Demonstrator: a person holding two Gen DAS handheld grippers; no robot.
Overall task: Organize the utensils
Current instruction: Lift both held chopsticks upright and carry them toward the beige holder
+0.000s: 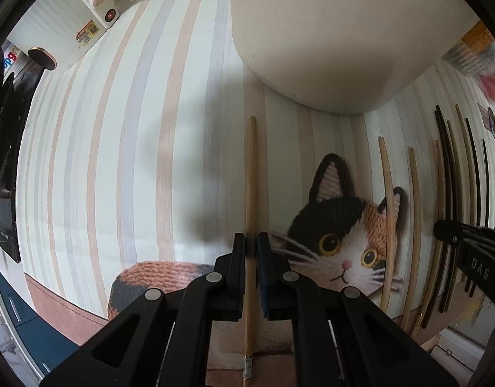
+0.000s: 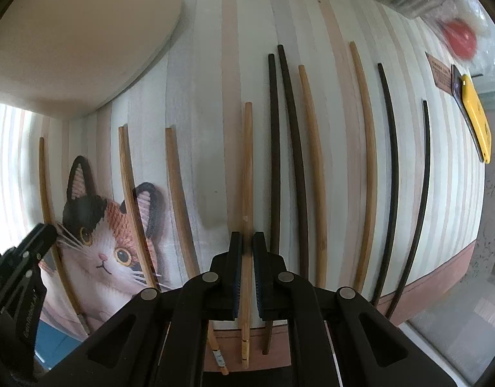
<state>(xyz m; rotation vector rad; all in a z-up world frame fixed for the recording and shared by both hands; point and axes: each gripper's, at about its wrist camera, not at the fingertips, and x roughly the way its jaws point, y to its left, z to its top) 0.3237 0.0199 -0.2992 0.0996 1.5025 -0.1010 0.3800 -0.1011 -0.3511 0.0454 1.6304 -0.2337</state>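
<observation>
Left claw [image 1: 251, 242]: pointing down at the tabletop, jaws clenched on a light wooden chopstick [image 1: 250, 174]. The stick runs straight up between the two pads and extends past them in both directions; its lower end shows below the jaws in the left wrist view. It cannot be told whether the stick rests on the cloth or is lifted off it.

Right claw [image 2: 246, 242]: also pointing down, jaws clenched on a second light wooden chopstick [image 2: 247, 167], held the same way, with the pads pressing on either side of the shaft.

Surface: a striped tablecloth [image 1: 118, 161] with a printed calico cat [image 1: 344, 242] covers the tabletop. A large cream-coloured bowl [image 1: 328, 32] stands on the cloth at the top of the left wrist view, just beyond the far tip of the left-held stick.

Remaining chopsticks lie roughly parallel on the cloth. In the right wrist view, three light wooden ones lie to the left of the right claw, across and beside the cat print. To its right lie two dark chopsticks [image 2: 286, 148] close together, two more light wooden ones [image 2: 315, 174], and two thin black ones [image 2: 392, 174] well apart near the cloth's edge.

A yellow object [image 2: 476, 122] lies at the far right edge of the cloth. The right claw appears at the right margin of the left wrist view.
</observation>
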